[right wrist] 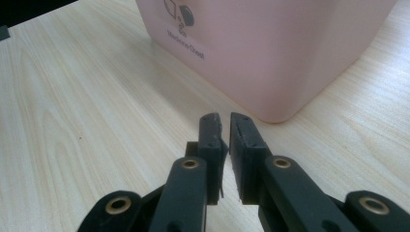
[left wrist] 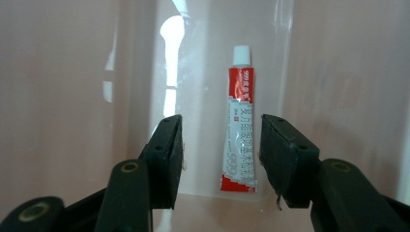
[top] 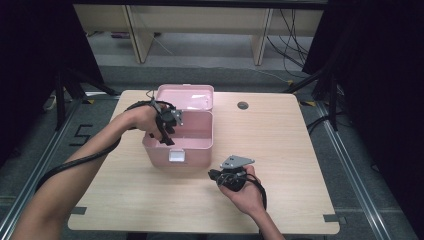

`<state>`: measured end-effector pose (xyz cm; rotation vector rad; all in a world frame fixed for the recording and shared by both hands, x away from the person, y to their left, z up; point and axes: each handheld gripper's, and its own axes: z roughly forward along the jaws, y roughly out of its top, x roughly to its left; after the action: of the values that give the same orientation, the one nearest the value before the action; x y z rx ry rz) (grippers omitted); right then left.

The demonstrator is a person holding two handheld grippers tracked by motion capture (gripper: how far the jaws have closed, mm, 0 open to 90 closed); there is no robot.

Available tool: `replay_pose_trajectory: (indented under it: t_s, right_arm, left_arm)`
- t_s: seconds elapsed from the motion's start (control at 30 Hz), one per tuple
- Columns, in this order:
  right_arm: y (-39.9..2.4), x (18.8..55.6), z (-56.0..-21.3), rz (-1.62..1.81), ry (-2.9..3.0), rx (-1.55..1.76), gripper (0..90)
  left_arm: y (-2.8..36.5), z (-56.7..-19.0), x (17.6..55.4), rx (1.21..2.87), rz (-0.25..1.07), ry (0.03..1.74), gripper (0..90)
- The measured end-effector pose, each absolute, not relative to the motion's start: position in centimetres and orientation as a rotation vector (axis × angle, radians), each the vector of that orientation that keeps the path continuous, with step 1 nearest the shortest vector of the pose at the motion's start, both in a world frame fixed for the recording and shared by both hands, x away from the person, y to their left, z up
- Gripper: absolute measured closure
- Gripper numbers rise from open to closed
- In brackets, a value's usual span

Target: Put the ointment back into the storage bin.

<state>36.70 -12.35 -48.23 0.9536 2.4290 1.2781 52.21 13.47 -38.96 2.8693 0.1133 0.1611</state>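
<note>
Dim room with dark curtains at both sides and pale bench legs behind; at centre stands a light wooden table [top: 280,150] with rounded corners and a round cable hole near its far edge. On its left half sits a pink plastic storage box [top: 197,147], rectangular, its hinged lid [top: 185,96] thrown back and a white latch on the near wall. Left gripper [top: 166,137] is dipped over the box's near left corner, jaws pointing down into the interior. Right gripper [top: 216,176] lies low on the table just off the box's near right corner, well clear of the opening; the right gripper view shows its jaws almost together with only a thin slit, nothing between them, aimed at the box's outer wall. In the left gripper view a small red-and-white ointment tube with a white cap [left wrist: 240,121] lies flat on the box floor, cap pointing away. Left jaws stand parted on either side of the tube's lower end, pads apart from it: released, not gripping. Judgement: tube appears deposited in the box, so placement looks done; remaining would be lifting the left gripper out and probably shutting the lid.
</note>
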Motion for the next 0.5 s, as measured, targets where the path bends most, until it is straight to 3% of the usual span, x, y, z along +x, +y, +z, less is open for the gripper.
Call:
replay_pose_trajectory:
  t_s: [0.5]
  right_arm:
    - [-12.2,36.5,-48.1,1.296,2.433,1.000,83.8]
  left_arm:
    - [15.7,-37.5,50.7,2.672,0.293,0.309,39.7]
